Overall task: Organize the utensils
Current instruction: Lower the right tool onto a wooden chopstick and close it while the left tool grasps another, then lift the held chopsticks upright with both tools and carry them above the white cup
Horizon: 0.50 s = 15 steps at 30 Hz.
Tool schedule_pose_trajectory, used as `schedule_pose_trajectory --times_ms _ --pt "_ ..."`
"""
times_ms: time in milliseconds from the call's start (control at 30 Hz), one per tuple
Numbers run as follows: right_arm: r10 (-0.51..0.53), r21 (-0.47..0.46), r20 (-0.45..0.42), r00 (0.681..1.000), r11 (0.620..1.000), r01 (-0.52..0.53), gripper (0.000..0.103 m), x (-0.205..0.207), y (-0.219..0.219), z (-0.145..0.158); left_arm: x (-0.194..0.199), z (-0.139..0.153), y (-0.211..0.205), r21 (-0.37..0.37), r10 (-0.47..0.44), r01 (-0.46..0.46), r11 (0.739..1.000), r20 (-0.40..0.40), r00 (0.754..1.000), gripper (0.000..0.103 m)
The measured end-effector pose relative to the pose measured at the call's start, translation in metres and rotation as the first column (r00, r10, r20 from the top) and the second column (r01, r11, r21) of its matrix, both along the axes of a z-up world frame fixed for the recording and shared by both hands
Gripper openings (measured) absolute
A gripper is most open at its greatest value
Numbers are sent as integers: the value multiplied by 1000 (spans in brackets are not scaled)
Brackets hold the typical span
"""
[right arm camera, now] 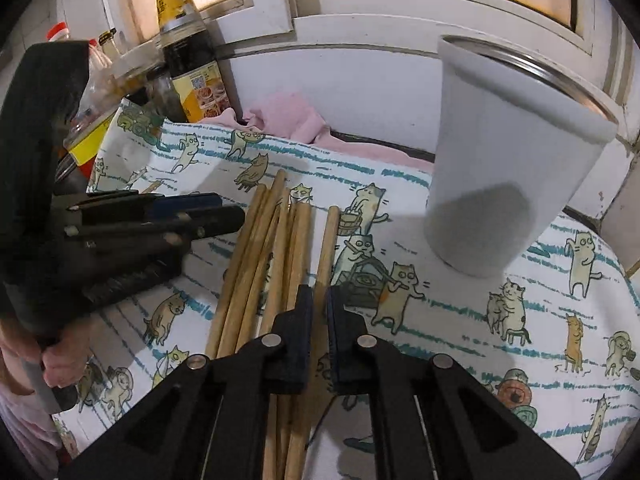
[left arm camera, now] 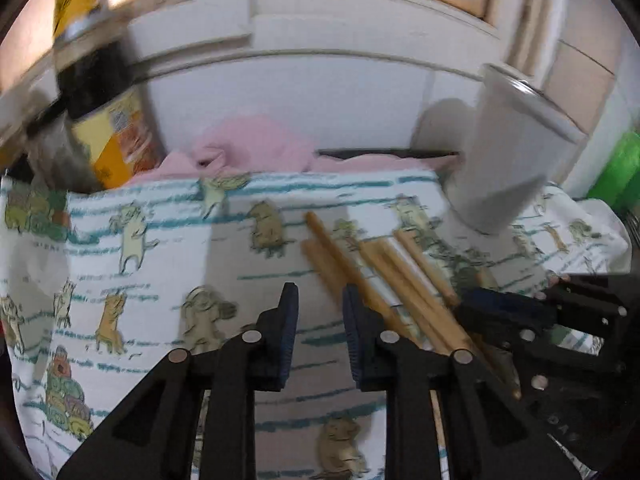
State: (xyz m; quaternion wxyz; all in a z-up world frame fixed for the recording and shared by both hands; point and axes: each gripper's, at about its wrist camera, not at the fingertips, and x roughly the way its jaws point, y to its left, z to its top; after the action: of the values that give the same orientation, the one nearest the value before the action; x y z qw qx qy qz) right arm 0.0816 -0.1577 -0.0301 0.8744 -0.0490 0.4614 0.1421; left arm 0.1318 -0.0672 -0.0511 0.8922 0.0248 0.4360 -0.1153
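Observation:
Several wooden chopsticks lie in a loose bundle on the cat-print cloth. One chopstick lies a little apart on the right of the bundle, and my right gripper is shut on it. A white cup stands upright on the cloth to the right. My left gripper is open and empty just left of the chopsticks; it also shows in the right wrist view. The cup shows at the right of the left wrist view.
A dark sauce bottle with a yellow label stands with other jars at the back left. A pink cloth lies bunched against the white wall. Something green is at the far right edge.

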Motion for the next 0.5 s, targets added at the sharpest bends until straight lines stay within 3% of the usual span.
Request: schedule_pose_trajectory --times_ms 133,267,400,467,500 --pt "-27 -63 8 1000 998 27 5 -3 -2 4 3 -3 -8 44 33 -34 998 3 999 23" --pt "-44 -16 -43 998 999 43 4 -2 -20 7 5 -8 -12 145 74 -78 986 37 997 45" --pt "-43 -6 -40 998 999 43 4 0 -26 9 20 -5 5 13 94 -93 996 -35 995 41" --pt "-43 14 -46 998 999 43 4 5 -26 7 23 -4 5 14 86 -86 996 -29 996 37" --pt "-43 25 -51 998 999 44 4 8 -25 5 23 -3 5 24 85 -84 996 -23 996 28"
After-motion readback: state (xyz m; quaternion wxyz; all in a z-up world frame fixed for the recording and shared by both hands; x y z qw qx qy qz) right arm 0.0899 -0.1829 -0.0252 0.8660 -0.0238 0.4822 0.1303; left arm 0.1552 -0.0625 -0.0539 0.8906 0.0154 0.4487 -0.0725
